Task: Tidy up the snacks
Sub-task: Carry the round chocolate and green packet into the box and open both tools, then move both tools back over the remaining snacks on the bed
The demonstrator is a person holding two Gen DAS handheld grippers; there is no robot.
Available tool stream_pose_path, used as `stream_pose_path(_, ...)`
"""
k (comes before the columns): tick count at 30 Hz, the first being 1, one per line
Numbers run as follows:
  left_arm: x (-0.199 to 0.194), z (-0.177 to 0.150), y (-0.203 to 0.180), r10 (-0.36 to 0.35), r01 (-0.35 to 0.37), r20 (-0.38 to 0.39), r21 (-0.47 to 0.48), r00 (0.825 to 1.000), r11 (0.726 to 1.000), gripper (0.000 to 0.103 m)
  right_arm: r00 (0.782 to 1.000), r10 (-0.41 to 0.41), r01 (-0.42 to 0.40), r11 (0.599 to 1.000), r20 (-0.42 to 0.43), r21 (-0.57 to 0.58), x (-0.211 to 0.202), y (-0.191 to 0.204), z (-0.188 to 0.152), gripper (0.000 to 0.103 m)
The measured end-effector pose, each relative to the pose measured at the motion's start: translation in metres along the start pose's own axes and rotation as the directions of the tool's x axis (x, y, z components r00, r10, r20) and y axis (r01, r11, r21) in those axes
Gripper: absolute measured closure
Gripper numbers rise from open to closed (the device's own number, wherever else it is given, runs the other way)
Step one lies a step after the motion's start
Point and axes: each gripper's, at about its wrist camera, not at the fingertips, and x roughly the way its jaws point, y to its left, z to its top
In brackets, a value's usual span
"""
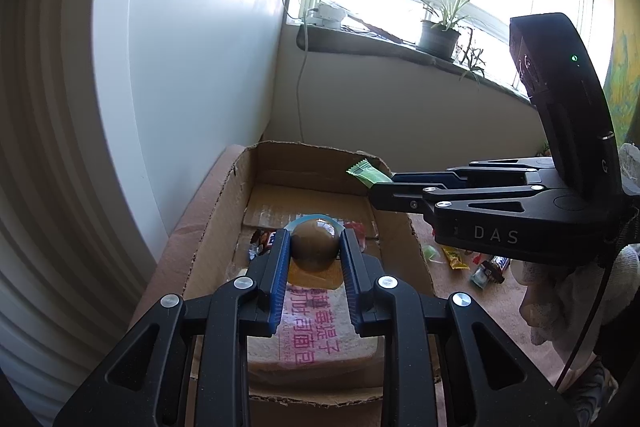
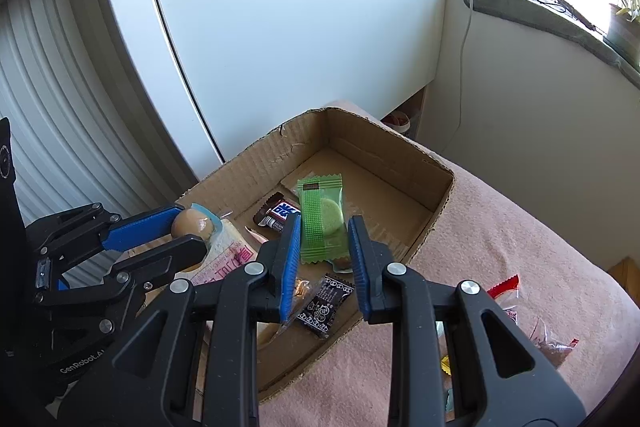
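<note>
Left gripper: clamped on a brown egg-shaped snack in clear wrap with a pale blue edge, held over the near part of the box
Right gripper: gripping a green wrapped pastry by its lower end, the packet sticking out past the fingertips, above the box's right side
Cardboard box: open-topped, flaps torn, sitting on a pink cloth against a white cabinet
Bread pack: flat, pink lettering, lying on the box floor under the left gripper
Chocolate bar: dark wrapper with blue and white label, on the box floor just left of the green packet
Black packet: small, white print, near the box's front wall, beneath the right gripper
Loose snacks: a few wrapped pieces on the cloth, outside the box on its right
Gloved hand: pale knit glove, holding the right gripper's handle
Window sill: potted plant and a white plug with a cable hanging down
</note>
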Motion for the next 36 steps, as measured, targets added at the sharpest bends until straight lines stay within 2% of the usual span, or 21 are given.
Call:
stream_pose_path(6,-0.002,0.002,0.001,0.008,-0.008,0.007,-0.001,1.0,1.0,0.077,1.0,0.0,0.0,1.0,0.007,0.006,0.002,0.001,0.003,0.078)
stream_pose_path(7,-0.003,0.002,0.001,0.012,-0.012,0.007,0.0,1.0,1.0,0.069,1.0,-0.001,0.001,1.0,0.006,0.007,0.002,0.001,0.004,0.078)
stream_pose_path(8,-0.003,0.002,0.001,0.015,-0.015,0.009,0.0,1.0,1.0,0.057,1.0,-0.004,0.004,1.0,0.007,0.008,0.003,0.001,0.004,0.07)
stream_pose_path(9,-0.003,0.002,0.001,0.015,-0.015,0.013,0.0,1.0,1.0,0.052,1.0,-0.007,0.007,1.0,0.01,0.01,0.002,0.001,0.004,0.05)
stream_pose_path(11,-0.004,0.003,0.001,0.019,-0.019,0.015,0.001,1.0,1.0,0.048,0.999,-0.036,0.035,0.999,0.032,0.018,-0.001,0.0,0.004,0.024)
stream_pose_path(12,-0.004,0.002,0.001,0.024,-0.024,0.012,0.003,1.0,1.0,0.045,0.998,-0.048,0.047,0.999,0.047,0.023,-0.003,0.0,0.005,0.017)
stream_pose_path(13,-0.004,0.002,0.0,0.03,-0.03,0.01,0.006,0.999,1.0,0.04,0.996,-0.06,0.058,0.998,0.059,0.029,-0.006,-0.002,0.005,0.014)
stream_pose_path(16,-0.004,0.002,0.0,0.041,-0.041,0.009,0.006,0.999,0.999,0.038,0.994,-0.085,0.082,0.996,0.07,0.043,-0.01,-0.005,0.007,0.014)
stream_pose_path(20,-0.003,0.003,-0.003,0.075,-0.075,0.007,0.01,0.997,0.997,0.025,0.99,-0.118,0.115,0.992,0.076,0.046,-0.014,-0.01,0.007,0.014)
stream_pose_path(22,-0.004,0.003,-0.003,0.091,-0.091,0.009,0.007,0.996,0.996,0.023,0.99,-0.123,0.119,0.992,0.077,0.051,-0.016,-0.012,0.005,0.014)
stream_pose_path(31,0.0,0.004,-0.013,0.13,-0.129,-0.013,0.018,0.991,0.991,0.022,0.987,-0.141,0.135,0.988,0.076,0.073,-0.029,-0.026,-0.007,0.013)
stream_pose_path(36,0.002,0.007,-0.021,0.127,-0.127,-0.011,0.03,0.992,0.992,0.022,0.984,-0.159,0.151,0.984,0.083,0.092,-0.042,-0.039,-0.017,0.014)
